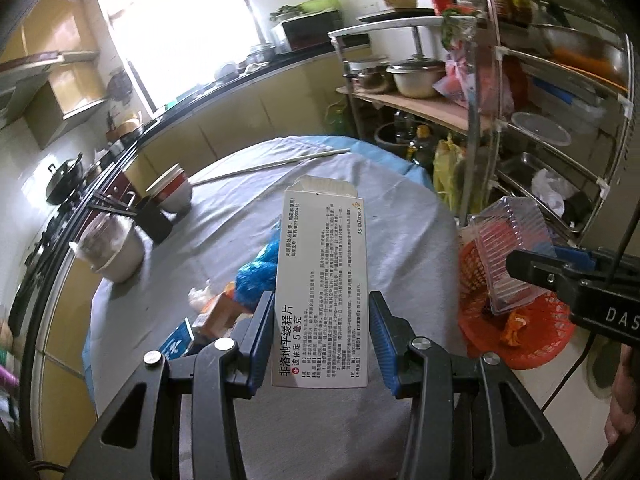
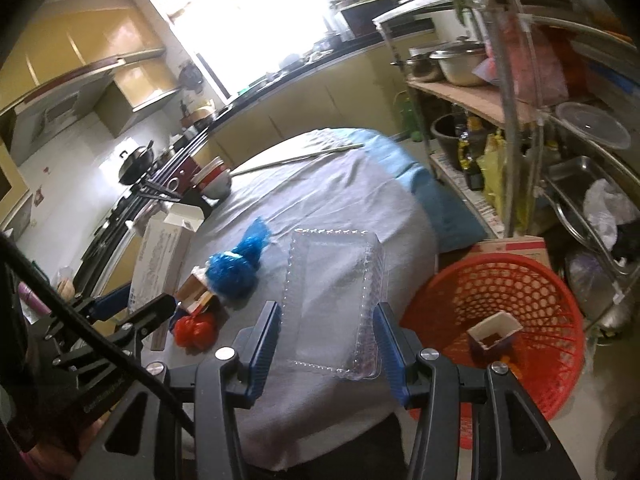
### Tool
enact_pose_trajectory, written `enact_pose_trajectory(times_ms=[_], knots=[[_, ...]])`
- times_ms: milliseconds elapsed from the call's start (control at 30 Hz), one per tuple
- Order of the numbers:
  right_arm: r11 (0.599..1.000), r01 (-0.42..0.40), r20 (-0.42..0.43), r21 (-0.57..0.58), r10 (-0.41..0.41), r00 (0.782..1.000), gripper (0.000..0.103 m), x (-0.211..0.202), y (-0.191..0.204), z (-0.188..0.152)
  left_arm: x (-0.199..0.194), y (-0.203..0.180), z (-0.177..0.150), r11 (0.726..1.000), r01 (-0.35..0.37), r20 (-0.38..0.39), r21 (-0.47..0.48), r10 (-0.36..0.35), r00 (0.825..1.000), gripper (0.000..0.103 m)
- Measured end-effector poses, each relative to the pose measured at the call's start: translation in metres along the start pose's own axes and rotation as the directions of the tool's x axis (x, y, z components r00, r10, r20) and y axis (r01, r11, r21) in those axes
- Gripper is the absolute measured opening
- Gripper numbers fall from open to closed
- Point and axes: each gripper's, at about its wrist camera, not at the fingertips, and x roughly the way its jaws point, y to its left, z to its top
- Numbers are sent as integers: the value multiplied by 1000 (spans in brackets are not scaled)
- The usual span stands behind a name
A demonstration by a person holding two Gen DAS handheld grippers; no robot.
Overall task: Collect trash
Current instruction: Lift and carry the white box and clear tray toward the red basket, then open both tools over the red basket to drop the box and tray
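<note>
Both claws are loaded, and what matters is where the red basket [image 2: 496, 320] lies relative to each. It stands on the floor just off the tabletop's [image 2: 340, 200] right-hand edge, lower than the cloth, with a small open carton [image 2: 494, 334] already lying in it.

The right claw [image 2: 328, 340] pinches a clear plastic clamshell tray [image 2: 332, 300] by its near end, one blue pad on each long side, so the tray's long axis runs straight ahead along the fingers. The tray hangs over the tabletop edge, and the basket sits to the right of it and below (close enough that a short swing rightward should bring it over the rim). In the left wrist view the same tray [image 1: 508, 256] already appears over the basket [image 1: 516, 320], so the exact overlap is hard to judge.

The left claw [image 1: 322, 340] pinches a white medicine box [image 1: 324, 280] at its lower end; the box points away along the fingers, its top flap open. From here the basket lies well to the right, beyond the right claw [image 1: 560, 276], so this arm is the farther one and would have to cross over or wait.

Judging by this, the right claw should drop first. Left on the tabletop are a blue crumpled bag [image 2: 240, 264], a red scrap [image 2: 196, 330] and some small cartons [image 1: 212, 316] just beside it.
</note>
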Motion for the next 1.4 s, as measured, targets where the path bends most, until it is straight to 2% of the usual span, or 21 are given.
enact_pose_trajectory(times_ms=[467,1400], knots=[[995,43,17,94,-45,999,51,-23,-52,0,4,-40,18,997,28,4,69,-29,1000,47],[966,89,35,241,-100,994,51,-55,-124,-14,5,-108,33,980,80,-4,180,-80,997,47]])
